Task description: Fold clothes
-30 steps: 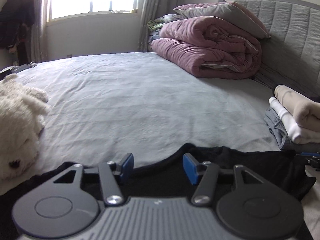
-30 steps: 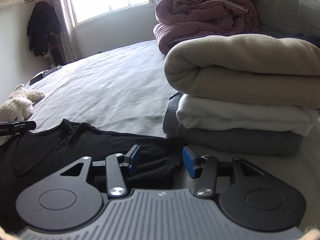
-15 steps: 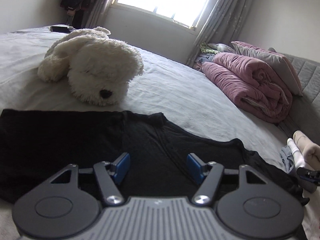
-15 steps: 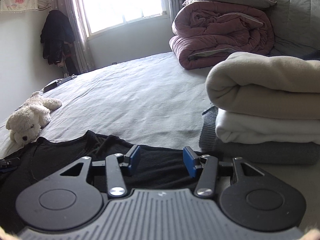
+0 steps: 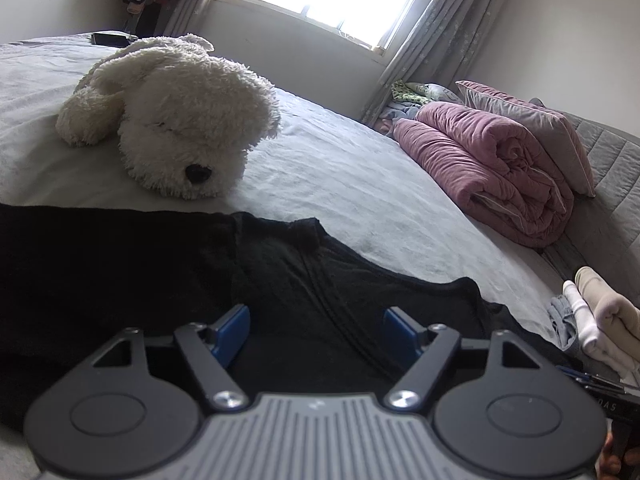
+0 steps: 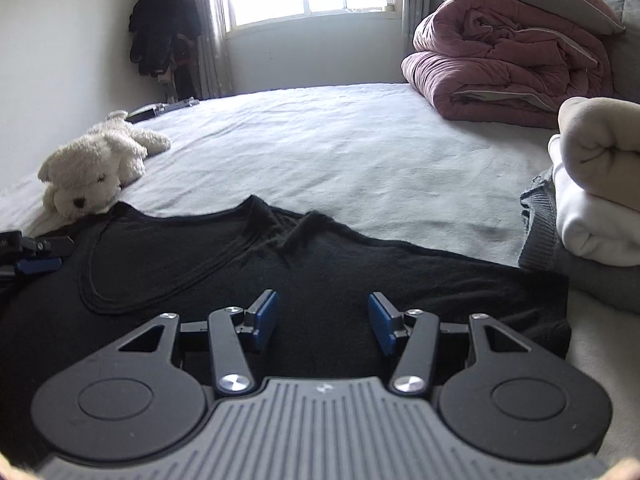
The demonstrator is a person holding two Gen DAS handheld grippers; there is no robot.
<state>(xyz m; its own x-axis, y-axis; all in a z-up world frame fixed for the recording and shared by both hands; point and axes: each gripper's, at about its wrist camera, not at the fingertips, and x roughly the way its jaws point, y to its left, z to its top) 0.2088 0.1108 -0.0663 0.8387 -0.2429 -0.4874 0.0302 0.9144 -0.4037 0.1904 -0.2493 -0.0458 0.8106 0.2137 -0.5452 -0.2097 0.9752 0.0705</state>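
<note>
Two grippers, left [image 5: 316,334] and right [image 6: 323,322], hover over the black shirt [image 6: 280,280], spread flat on the bed [image 6: 360,152]; I see jaws opening, nothing between them, presumably for a fold. Folded stack [image 6: 592,200] at three o'clock, toy dog [image 6: 92,168] at ten.

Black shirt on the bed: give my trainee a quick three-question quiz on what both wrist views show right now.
1. True or false: the black shirt is already folded into a small bundle.
2. What sits on top of the folded stack at the shirt's right end? A) beige item B) pink quilt C) plush dog
3. Which soft toy lies at the shirt's left end?

Key:
1. False; it lies spread flat on the bed.
2. A; the beige item tops a white and a grey one.
3. The white plush dog.
</note>
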